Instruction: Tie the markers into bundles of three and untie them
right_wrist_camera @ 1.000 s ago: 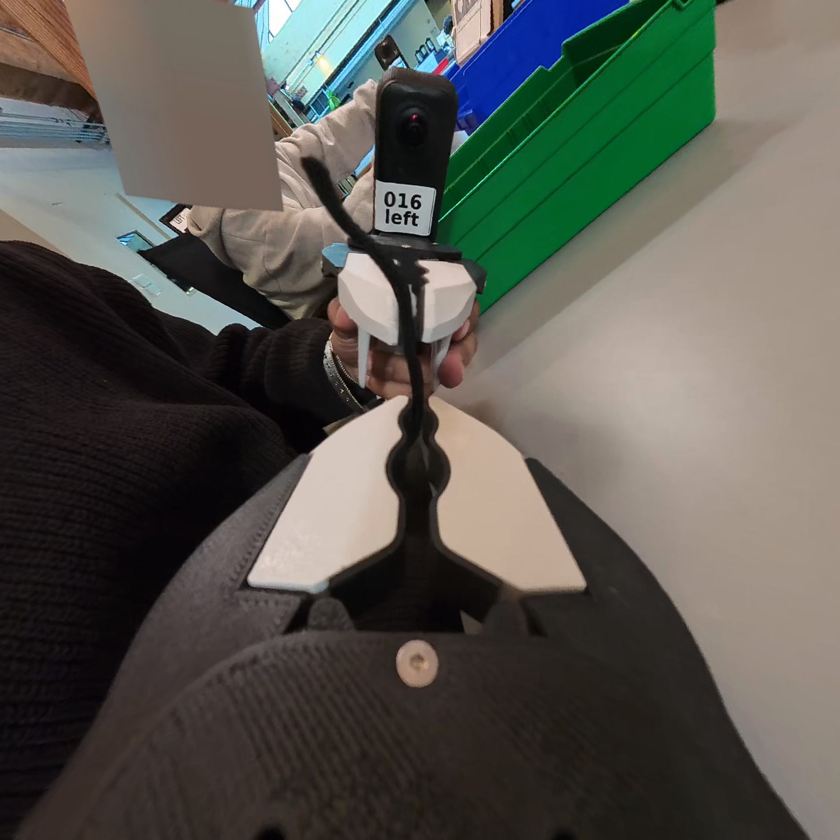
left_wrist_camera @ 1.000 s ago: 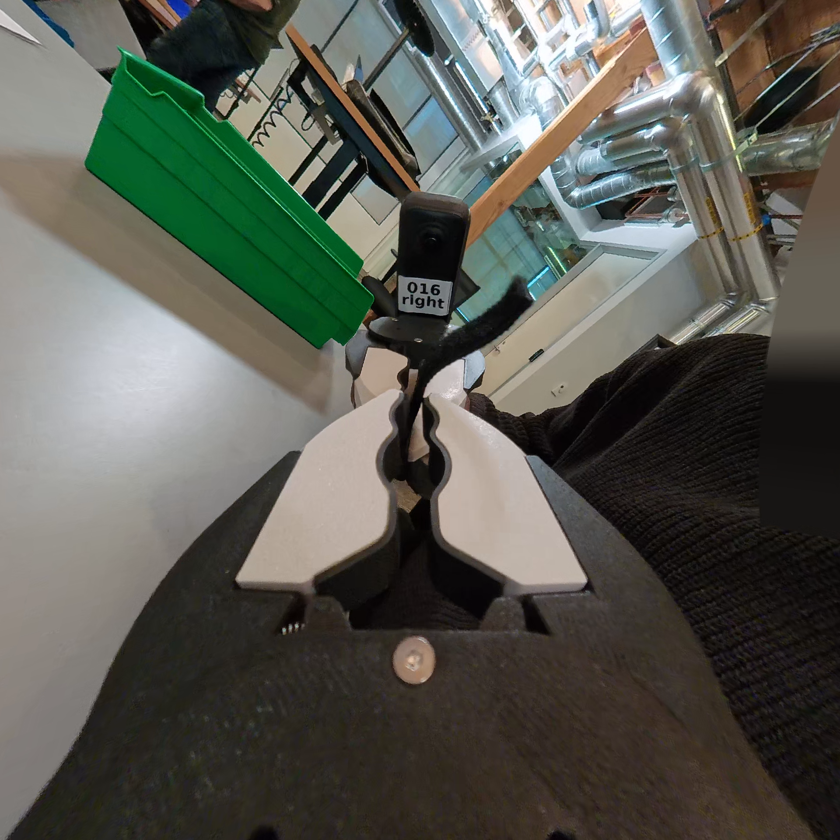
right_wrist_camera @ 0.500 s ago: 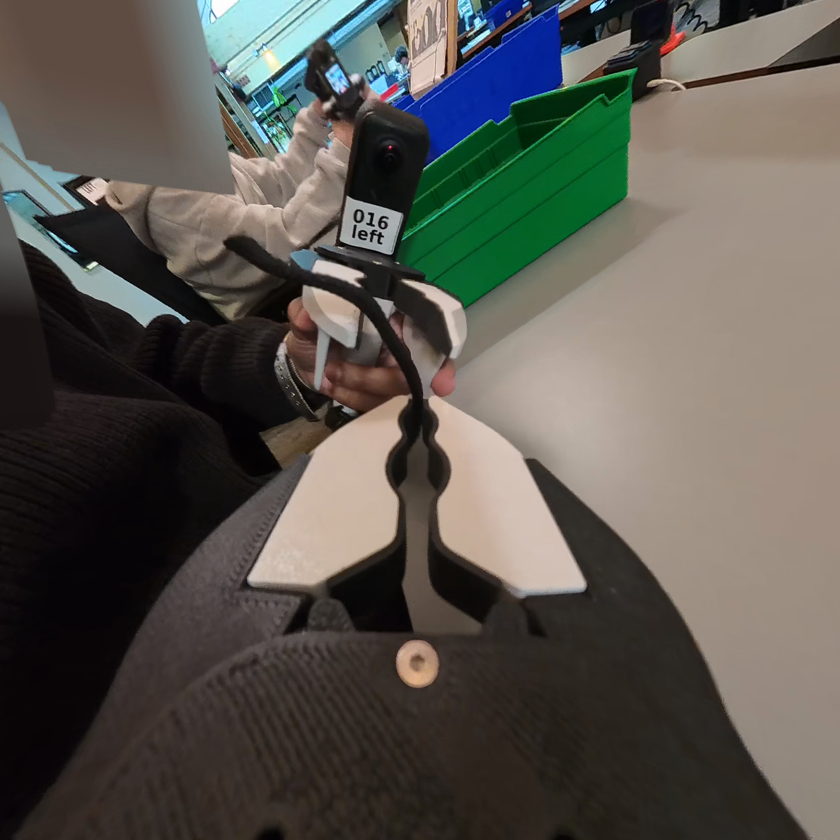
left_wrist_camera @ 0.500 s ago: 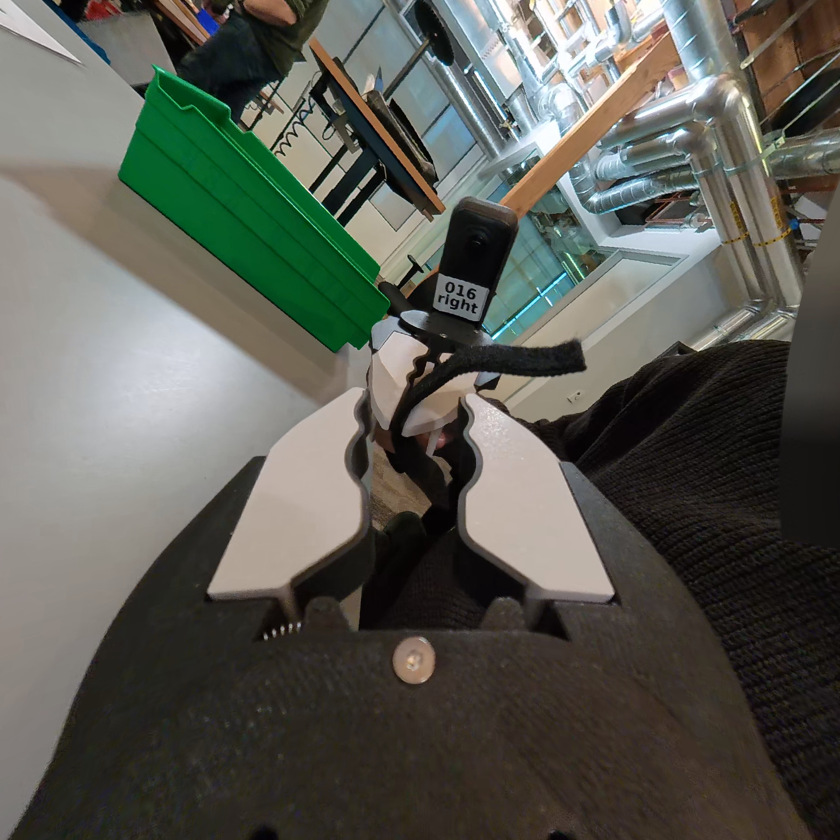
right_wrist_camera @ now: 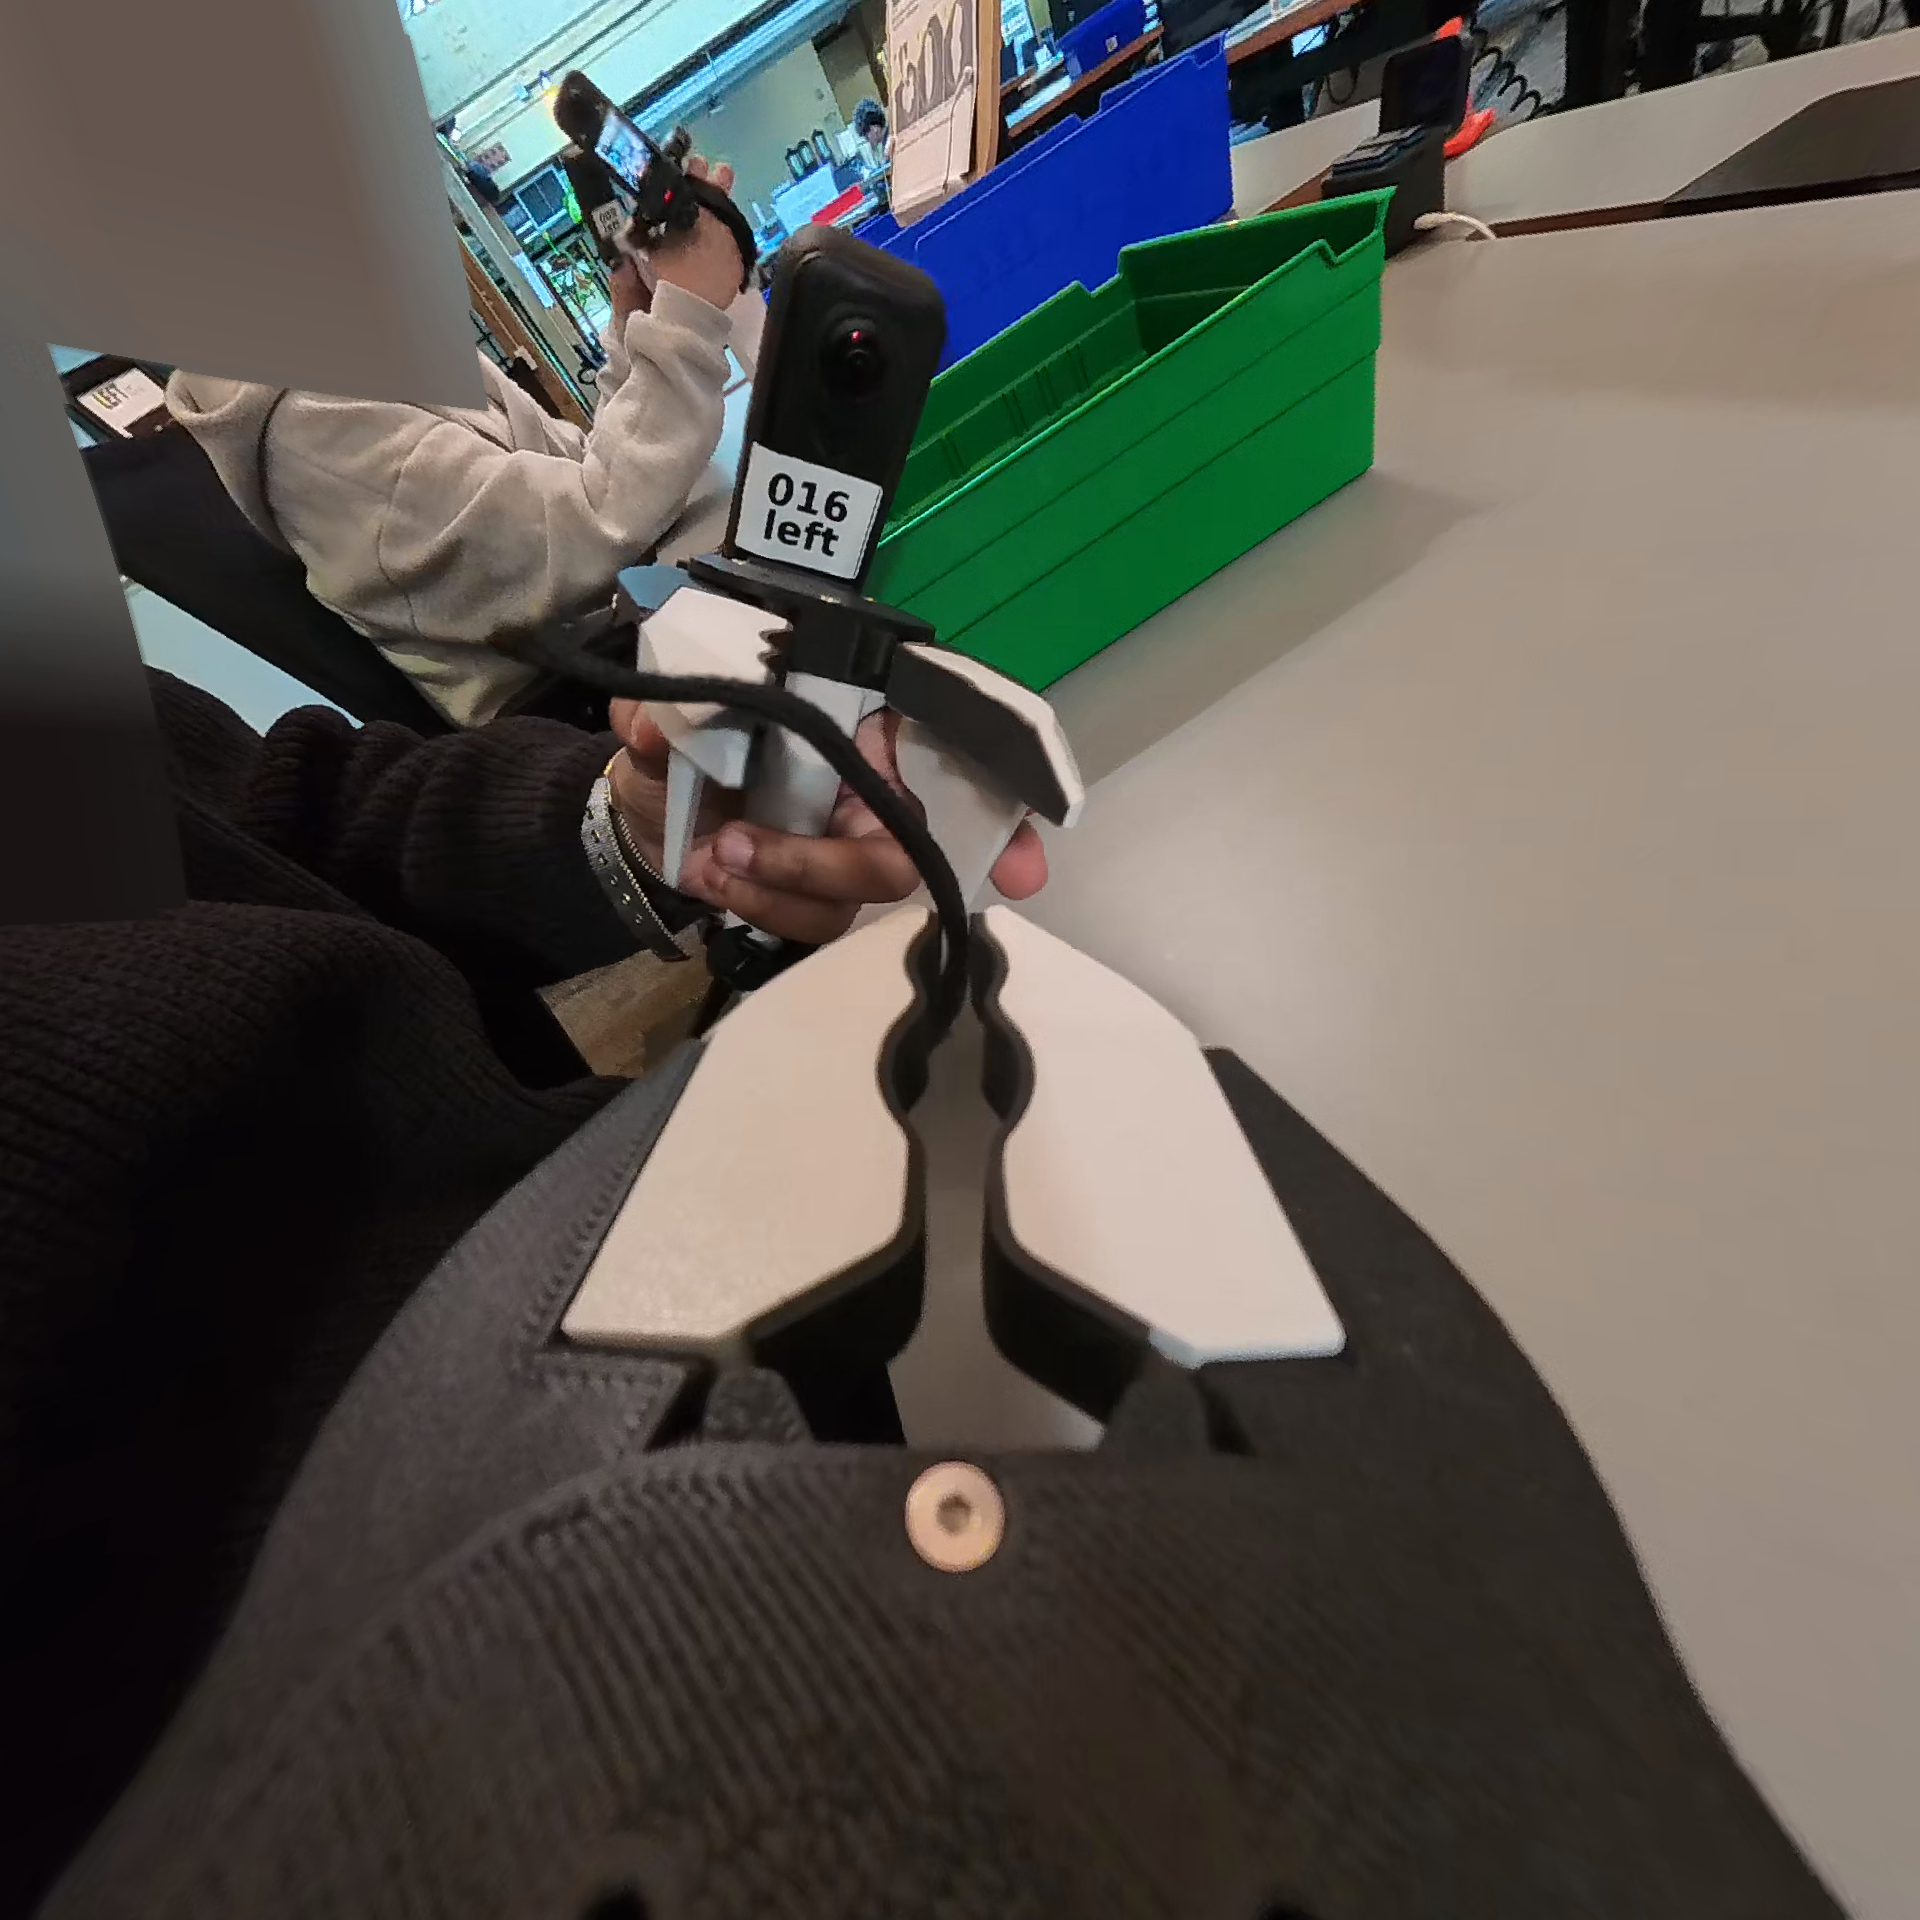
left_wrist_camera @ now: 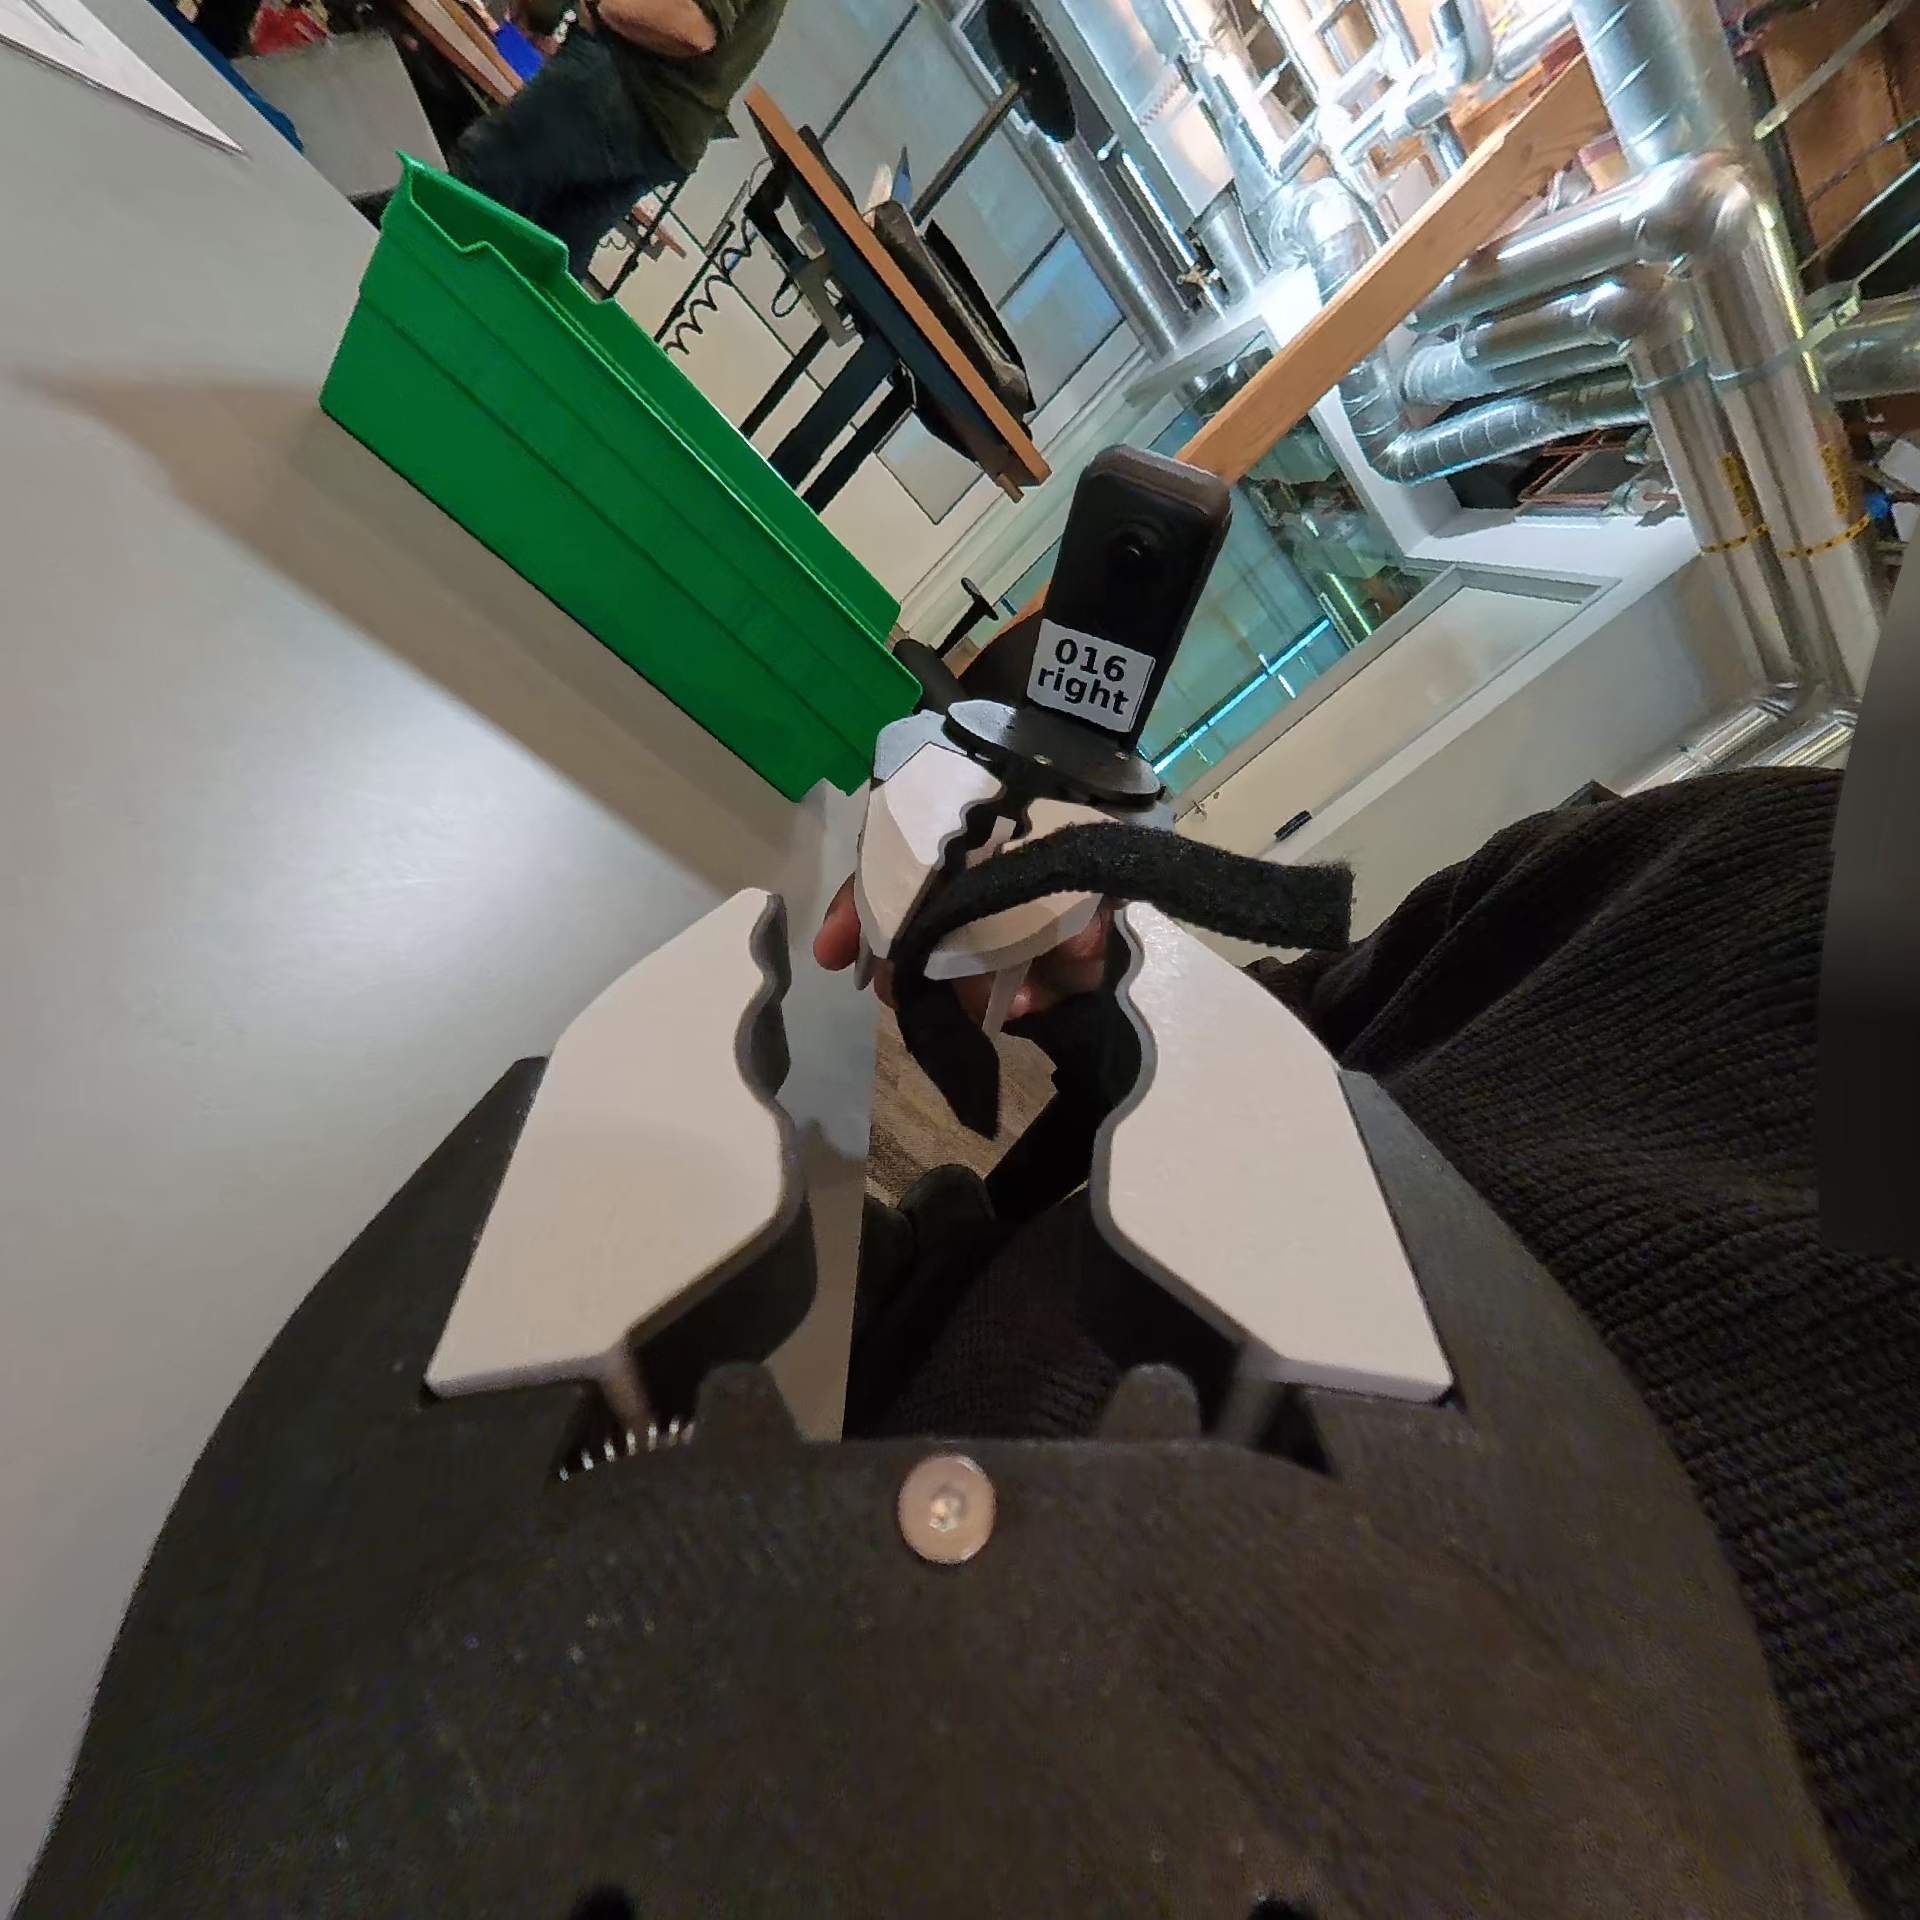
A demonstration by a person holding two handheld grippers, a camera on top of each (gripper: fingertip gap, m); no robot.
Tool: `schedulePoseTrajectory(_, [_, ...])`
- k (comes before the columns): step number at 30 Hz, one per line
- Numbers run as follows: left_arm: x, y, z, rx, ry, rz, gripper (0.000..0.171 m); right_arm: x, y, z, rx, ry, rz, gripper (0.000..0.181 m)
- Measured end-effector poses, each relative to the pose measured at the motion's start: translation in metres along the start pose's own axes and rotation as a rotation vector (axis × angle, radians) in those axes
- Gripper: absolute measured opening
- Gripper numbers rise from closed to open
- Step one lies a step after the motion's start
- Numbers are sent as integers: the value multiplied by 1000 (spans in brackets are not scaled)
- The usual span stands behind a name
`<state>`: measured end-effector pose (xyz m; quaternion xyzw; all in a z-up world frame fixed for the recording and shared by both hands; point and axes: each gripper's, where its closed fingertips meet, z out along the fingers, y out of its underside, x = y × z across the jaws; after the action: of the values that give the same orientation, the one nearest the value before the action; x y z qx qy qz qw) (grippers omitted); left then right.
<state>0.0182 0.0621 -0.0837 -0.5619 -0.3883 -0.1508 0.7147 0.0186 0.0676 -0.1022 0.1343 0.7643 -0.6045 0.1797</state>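
Note:
A black fabric strap [left_wrist_camera: 1195,883] hangs from my right gripper [right_wrist_camera: 954,925], which is shut on it at the fingertips; in the right wrist view the strap [right_wrist_camera: 902,821] curves up and to the left past the other gripper. My left gripper [left_wrist_camera: 948,914] is open wide and empty, its jaws on either side of the strap's loose lower end without touching it. The two grippers face each other closely at the grey table's near edge. The right gripper [left_wrist_camera: 982,831] shows straight ahead in the left wrist view, and the left gripper [right_wrist_camera: 831,707] in the right wrist view, held by a hand.
A green plastic bin [left_wrist_camera: 582,488] stands on the grey table [left_wrist_camera: 260,831] beyond the grippers; it also shows in the right wrist view [right_wrist_camera: 1143,499], with a blue bin [right_wrist_camera: 1060,229] behind it. A black knitted sleeve [right_wrist_camera: 260,1091] fills one side. A person in a light hoodie [right_wrist_camera: 468,520] sits behind. My left and right fingertips are right by each other.
My left gripper was shut on the strap a second ago; it has opened wide and let go. The right gripper keeps its hold, and the strap's free end has swung out sideways.

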Motion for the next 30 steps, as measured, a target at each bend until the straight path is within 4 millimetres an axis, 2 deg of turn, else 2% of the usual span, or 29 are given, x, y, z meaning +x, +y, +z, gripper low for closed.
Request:
schedulePoseTrajectory(7, [-2,2,0,-11,4,-17,59,12,2,-2,-17,63,-7,6])
schedulePoseTrajectory(19, [-4,3,0,-13,12,-54,58,37,26,-2,-152,205,3,4])
schedulePoseTrajectory(30, [-4,3,0,-15,-3,-39,58,39,35,0,-221,250,-72,3])
